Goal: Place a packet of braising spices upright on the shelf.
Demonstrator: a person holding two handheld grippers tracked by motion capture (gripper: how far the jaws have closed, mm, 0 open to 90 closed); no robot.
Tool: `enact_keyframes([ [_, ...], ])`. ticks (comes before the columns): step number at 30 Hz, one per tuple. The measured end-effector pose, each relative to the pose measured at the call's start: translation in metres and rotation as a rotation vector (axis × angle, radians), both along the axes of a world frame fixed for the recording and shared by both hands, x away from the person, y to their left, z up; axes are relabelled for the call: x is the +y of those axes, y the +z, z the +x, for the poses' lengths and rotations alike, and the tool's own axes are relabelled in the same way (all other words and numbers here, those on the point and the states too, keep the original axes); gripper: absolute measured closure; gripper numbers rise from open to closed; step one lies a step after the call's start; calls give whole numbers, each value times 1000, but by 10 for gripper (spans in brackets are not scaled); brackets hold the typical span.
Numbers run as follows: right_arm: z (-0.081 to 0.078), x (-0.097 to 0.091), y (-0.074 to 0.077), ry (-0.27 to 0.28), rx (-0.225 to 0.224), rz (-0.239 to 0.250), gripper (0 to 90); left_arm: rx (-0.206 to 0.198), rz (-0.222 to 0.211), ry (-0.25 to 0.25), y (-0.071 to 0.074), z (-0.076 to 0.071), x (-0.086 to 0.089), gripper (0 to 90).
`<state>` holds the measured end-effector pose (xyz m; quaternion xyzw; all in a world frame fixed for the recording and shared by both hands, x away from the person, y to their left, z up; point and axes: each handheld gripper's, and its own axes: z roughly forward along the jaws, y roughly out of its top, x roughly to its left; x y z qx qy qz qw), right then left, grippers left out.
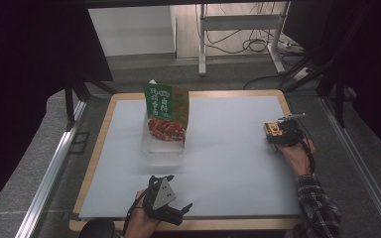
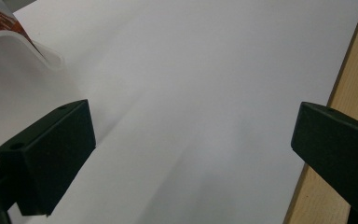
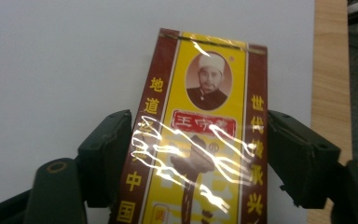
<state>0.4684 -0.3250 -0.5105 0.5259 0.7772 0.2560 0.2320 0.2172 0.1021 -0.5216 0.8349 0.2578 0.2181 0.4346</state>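
At the tabletop's (image 1: 228, 163) right side, the right hand-held gripper (image 3: 200, 154) clamps a yellow packet (image 3: 200, 140); squeeze squarely, lift gently.

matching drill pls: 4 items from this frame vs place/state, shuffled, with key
Items:
1. left gripper
2. right gripper
3. green pouch
4. clear tray

Place or state:
A. stands upright at the far end of the tray
B. near edge of the table, jaws apart with nothing between them
C. lies on the white mat, mid-left, with a red packet in it
D. right side of the mat, jaws either side of a yellow-and-brown packet

Pairs: 1-B, 2-D, 3-A, 4-C
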Motion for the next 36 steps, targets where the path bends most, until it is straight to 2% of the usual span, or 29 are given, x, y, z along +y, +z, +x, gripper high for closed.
enact_keyframes([
  [7,-1,1,3,-1,15,-3,313,-2,8,-2,1,0,1,0],
  [12,-6,3,12,28,-10,15,314,-3,-4,3,1,0,1,0],
  [16,-14,8,19,84,-28,16,315,-7,-5,1,2,0,1,0],
  [21,-25,22,25,153,-34,8,314,-8,-5,-1,2,-1,1,0],
  [22,-27,26,26,168,-34,11,314,-9,5,-4,2,0,2,0],
  [26,-39,38,31,225,-40,19,314,-8,-1,-2,2,-1,1,0],
  [32,-55,48,32,285,-36,48,314,-8,-3,-3,2,0,1,0],
  [36,-66,58,31,336,-32,44,313,-6,1,-5,1,-1,0,0],
])
